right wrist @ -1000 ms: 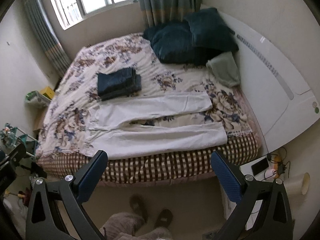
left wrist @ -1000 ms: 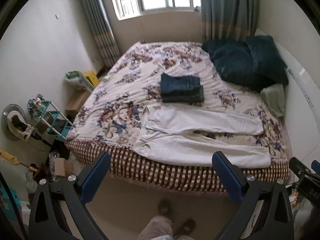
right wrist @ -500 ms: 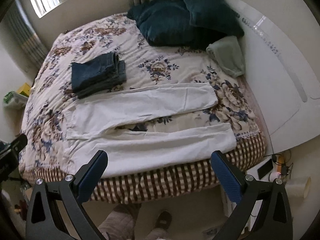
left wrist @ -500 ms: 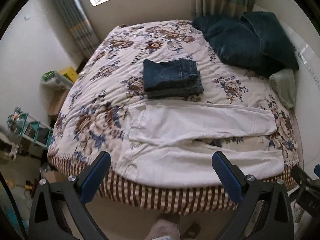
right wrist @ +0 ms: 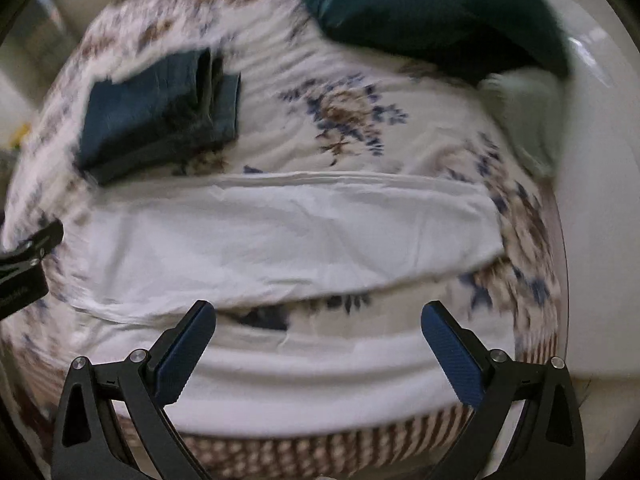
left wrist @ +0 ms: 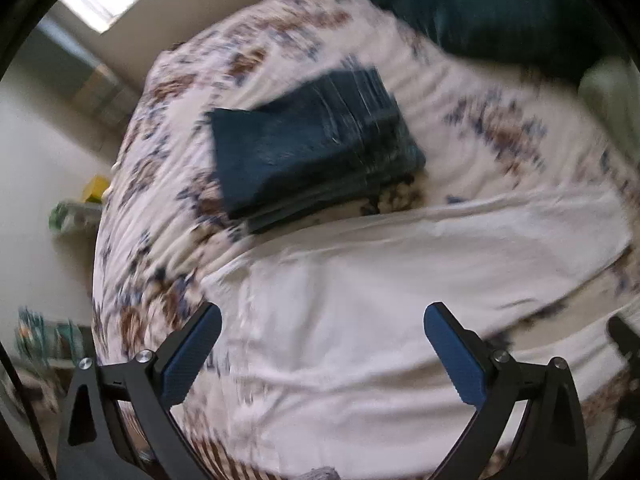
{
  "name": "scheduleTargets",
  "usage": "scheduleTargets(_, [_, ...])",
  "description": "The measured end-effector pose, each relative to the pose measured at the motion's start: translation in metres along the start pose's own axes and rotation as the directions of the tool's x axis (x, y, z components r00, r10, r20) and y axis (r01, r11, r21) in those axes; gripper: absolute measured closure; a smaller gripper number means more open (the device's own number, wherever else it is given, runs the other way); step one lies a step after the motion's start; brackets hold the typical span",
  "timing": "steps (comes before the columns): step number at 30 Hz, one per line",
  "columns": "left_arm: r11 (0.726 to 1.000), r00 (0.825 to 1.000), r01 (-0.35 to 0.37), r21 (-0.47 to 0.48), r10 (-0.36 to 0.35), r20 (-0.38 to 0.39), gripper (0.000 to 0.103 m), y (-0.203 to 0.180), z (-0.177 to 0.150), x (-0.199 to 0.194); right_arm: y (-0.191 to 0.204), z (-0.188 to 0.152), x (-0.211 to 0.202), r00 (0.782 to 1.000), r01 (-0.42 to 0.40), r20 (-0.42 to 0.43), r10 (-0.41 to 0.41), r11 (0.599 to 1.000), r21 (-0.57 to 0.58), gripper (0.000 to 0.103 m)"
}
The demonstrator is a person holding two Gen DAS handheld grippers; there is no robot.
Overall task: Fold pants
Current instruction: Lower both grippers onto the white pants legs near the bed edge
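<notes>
White pants [left wrist: 380, 292] lie flat along the near edge of the floral bed, waist to the left, both legs running right. In the right wrist view the same pants [right wrist: 280, 236] show a gap between the two legs. My left gripper [left wrist: 322, 320] hovers open over the waist and hip area, nothing between its fingers. My right gripper [right wrist: 318, 318] is open above the split between the legs, holding nothing. Both views are motion-blurred.
Folded dark jeans [left wrist: 312, 148] sit on the bedspread [left wrist: 460, 92] just beyond the white pants, and also appear as the jeans stack [right wrist: 160, 112]. Dark teal pillows [right wrist: 420, 8] and a pale green cloth [right wrist: 524, 120] lie at the head end, by the white headboard [right wrist: 600, 200].
Both grippers have moved forward and down toward the bed; the pants and jeans now loom much larger. The floor and feet have left the views. The clothes have not shifted.
</notes>
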State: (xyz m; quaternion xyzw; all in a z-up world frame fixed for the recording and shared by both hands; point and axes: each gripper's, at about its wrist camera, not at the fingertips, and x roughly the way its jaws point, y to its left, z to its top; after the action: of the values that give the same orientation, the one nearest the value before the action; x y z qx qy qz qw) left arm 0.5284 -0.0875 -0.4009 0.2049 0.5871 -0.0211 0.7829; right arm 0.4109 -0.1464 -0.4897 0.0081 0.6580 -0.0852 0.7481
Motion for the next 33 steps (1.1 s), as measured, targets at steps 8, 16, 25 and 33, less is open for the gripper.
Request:
scheduleTargets(8, [0.956,0.992,0.014,0.293,0.024,-0.123,0.0,-0.055,0.056,0.137,0.031,0.097,0.162,0.991,-0.023,-0.131,-0.024,0.94,-0.34,0.0])
scheduleTargets(16, [0.832,0.964,0.166,0.53,-0.023,-0.266,0.002,-0.075,0.075,0.208,0.055,0.143,0.254,0.963,-0.088,-0.258,-0.074,0.821,-0.565,0.0])
scheduleTargets(25, [0.769,0.919,0.331,0.547,-0.131,-0.372,0.046,-0.075,0.086,0.216,0.062,0.16,0.316,0.919,-0.21,-0.393,-0.035,0.801,-0.561,0.024])
scheduleTargets(33, [0.837,0.938,0.3,0.457,-0.172,-0.301,0.092,-0.053,0.087,0.167,0.045,0.141,0.295,0.953,-0.179,-0.301,0.018,0.837,-0.518,0.091])
